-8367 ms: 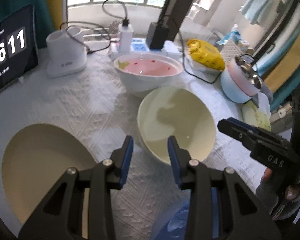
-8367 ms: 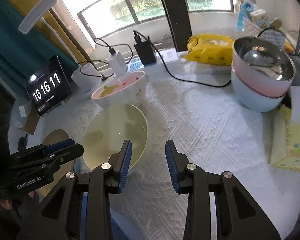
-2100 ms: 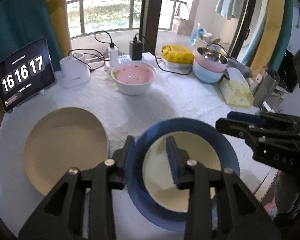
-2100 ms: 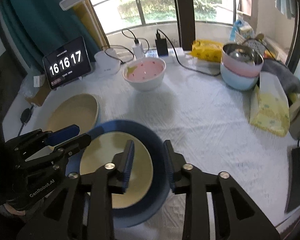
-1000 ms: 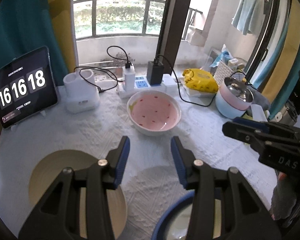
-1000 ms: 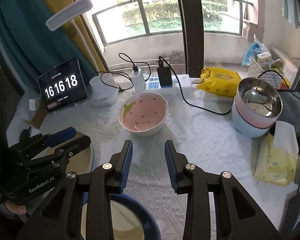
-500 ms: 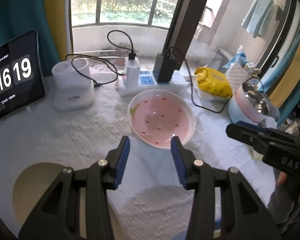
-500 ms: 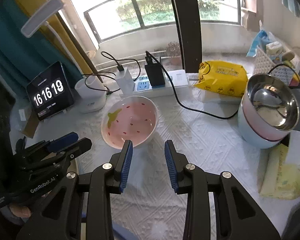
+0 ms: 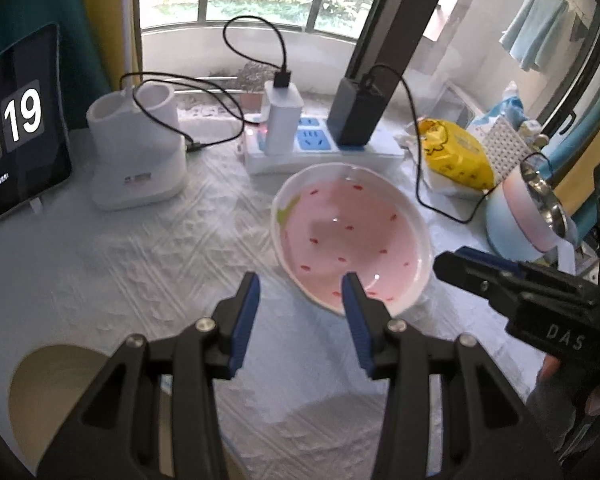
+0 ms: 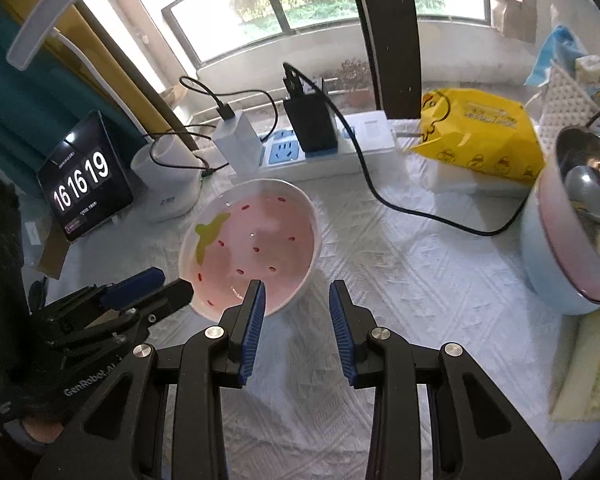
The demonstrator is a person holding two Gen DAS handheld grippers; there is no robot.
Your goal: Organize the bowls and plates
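Your left tongs (image 9: 300,300) and right tongs (image 10: 296,308) both stand apart with nothing between the blue pads, pointing down at the round pink ceramic bowl with red flecks and a white rim (image 9: 350,236). That bowl sits on the white quilted cloth of the table (image 9: 140,264), toward the far edge, just in front of the white power strip (image 9: 324,152). Your left tongs hover at its near left rim, your right at its near right rim. A tan round plate (image 9: 44,392) lies at the near left edge
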